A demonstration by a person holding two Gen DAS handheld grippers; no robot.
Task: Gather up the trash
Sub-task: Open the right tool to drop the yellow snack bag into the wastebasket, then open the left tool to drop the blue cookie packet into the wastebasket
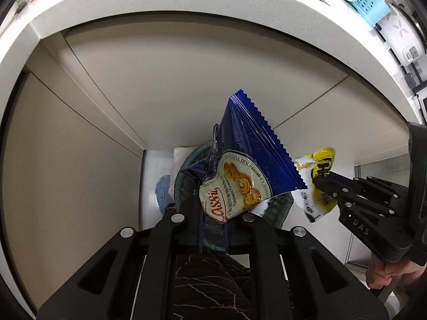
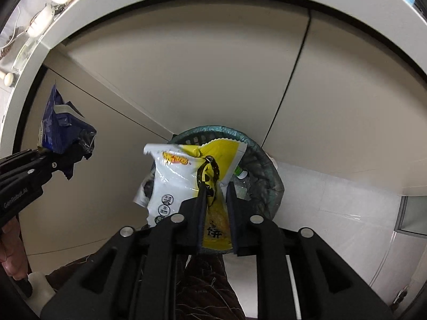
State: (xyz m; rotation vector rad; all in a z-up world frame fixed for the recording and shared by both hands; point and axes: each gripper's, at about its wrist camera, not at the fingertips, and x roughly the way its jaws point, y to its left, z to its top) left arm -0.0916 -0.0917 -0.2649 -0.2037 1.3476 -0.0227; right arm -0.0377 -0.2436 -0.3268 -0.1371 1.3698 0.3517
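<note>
We read "CLASSIC" and "COOKIES" in an arc on the blue cookie bag (image 1: 248, 160), with a red script logo on its cream panel and a printed picture of a swirled biscuit. The bag is glossy dark blue foil, crumpled, with a zigzag-cut end pointing up. Our left gripper (image 1: 213, 214) is clamped on its lower part, jaws nearly together, holding it above the trash bin (image 2: 267, 160).

The yellow and white wrapper (image 2: 176, 176) carries an orange logo we cannot read, round white badges down its white side and a large dark Chinese character on the yellow part near the jaws. It is creased, with a serrated top edge. It sits between the jaws of our right gripper (image 2: 216, 194); a narrow gap shows at the right pad, so we cannot tell whether the pads press it.

"DAS" is moulded on the right gripper's body in the left view; "GenRobot.AI" is on the left gripper in the right view.

The bin is round, lined with a dark green bag, standing on the pale floor (image 2: 333, 200) against the beige cabinet doors (image 1: 186, 80), directly under both wrappers
</note>
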